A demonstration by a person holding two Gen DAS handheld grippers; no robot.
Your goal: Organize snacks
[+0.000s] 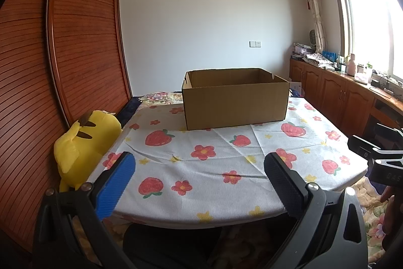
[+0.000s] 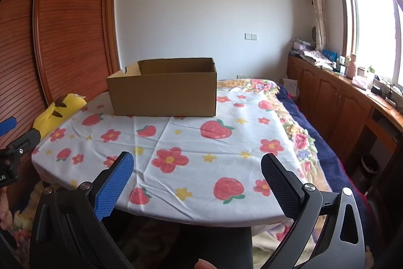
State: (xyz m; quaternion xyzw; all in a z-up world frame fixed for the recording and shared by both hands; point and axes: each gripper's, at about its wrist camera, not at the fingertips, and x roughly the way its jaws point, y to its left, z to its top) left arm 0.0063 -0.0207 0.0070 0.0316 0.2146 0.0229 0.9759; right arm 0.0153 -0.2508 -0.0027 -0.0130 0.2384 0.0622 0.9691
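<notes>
Cardboard box (image 1: 235,105) interior hidden, plush toy (image 1: 83,148) half-hidden

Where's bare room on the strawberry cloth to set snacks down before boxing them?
The whole near stretch of the strawberry cloth is bare, from the cardboard box forward to the open left gripper and right gripper. The left edge is tighter beside the yellow plush toy.
</notes>
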